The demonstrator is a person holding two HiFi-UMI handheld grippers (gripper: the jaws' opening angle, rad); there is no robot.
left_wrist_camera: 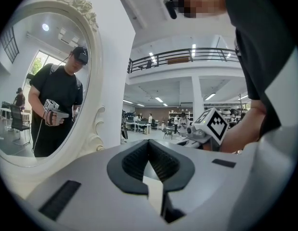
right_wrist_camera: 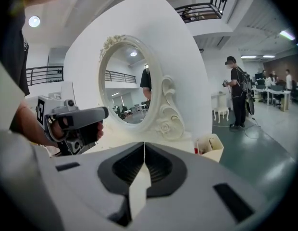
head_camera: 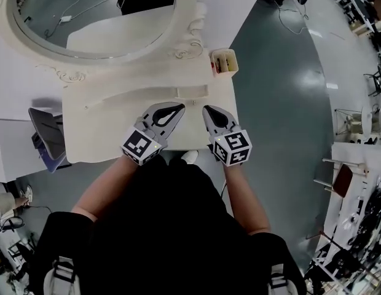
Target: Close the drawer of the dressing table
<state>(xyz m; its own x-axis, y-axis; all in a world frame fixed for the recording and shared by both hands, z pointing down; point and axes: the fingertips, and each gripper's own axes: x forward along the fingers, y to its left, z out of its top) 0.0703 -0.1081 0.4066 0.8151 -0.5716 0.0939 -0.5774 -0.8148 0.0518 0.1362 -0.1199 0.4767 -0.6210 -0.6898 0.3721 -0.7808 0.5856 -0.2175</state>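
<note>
The white dressing table (head_camera: pixel 104 128) with its oval mirror (head_camera: pixel 92 17) lies below me in the head view. Both grippers hover over the tabletop's front right part, side by side, pointing at the mirror. My left gripper (head_camera: pixel 180 107) is shut and holds nothing, its jaws meeting at the tip (left_wrist_camera: pixel 148 141). My right gripper (head_camera: pixel 207 109) is shut and empty too (right_wrist_camera: pixel 144 143). A small rectangular recess (head_camera: pixel 192 91) lies just beyond both tips. My body and the grippers hide the table's front face, so no drawer front shows.
A small beige box (head_camera: pixel 224 61) with items in it stands at the table's back right corner, also in the right gripper view (right_wrist_camera: pixel 210 147). A dark chair (head_camera: pixel 48 137) stands left of the table. Green floor (head_camera: pixel 282 103) lies to the right.
</note>
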